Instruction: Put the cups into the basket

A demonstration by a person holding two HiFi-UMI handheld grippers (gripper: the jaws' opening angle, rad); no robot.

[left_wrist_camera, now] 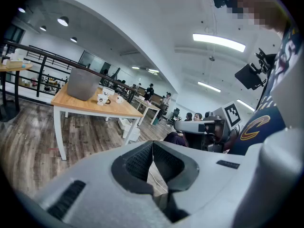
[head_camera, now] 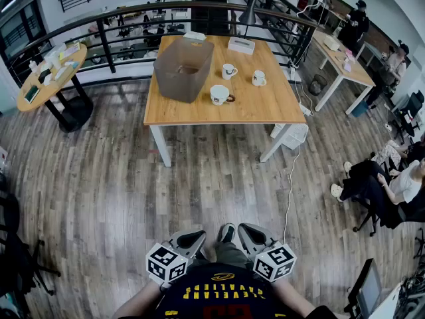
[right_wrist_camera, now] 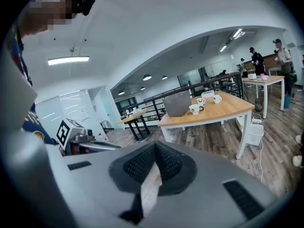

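Three white cups stand on the wooden table [head_camera: 259, 108] far ahead: one near the front [head_camera: 219, 95], one in the middle [head_camera: 228, 70], one to the right [head_camera: 259, 78]. A translucent brown-grey basket [head_camera: 183, 68] sits at the table's left side. Both grippers are held close to my body, well short of the table. My left gripper [head_camera: 199, 234] is shut with nothing in it, and so is my right gripper [head_camera: 243, 230]. The left gripper view shows the basket [left_wrist_camera: 82, 84] and cups [left_wrist_camera: 103, 99] far off; the right gripper view shows the basket [right_wrist_camera: 176, 103] and cups [right_wrist_camera: 194, 109] too.
A round side table [head_camera: 50, 75] with clutter stands at the far left. A black railing [head_camera: 133, 22] runs behind the tables. A white box [head_camera: 240, 44] lies at the table's back edge. A cable [head_camera: 291, 178] trails over the wood floor. Seated people [head_camera: 392, 185] are at the right.
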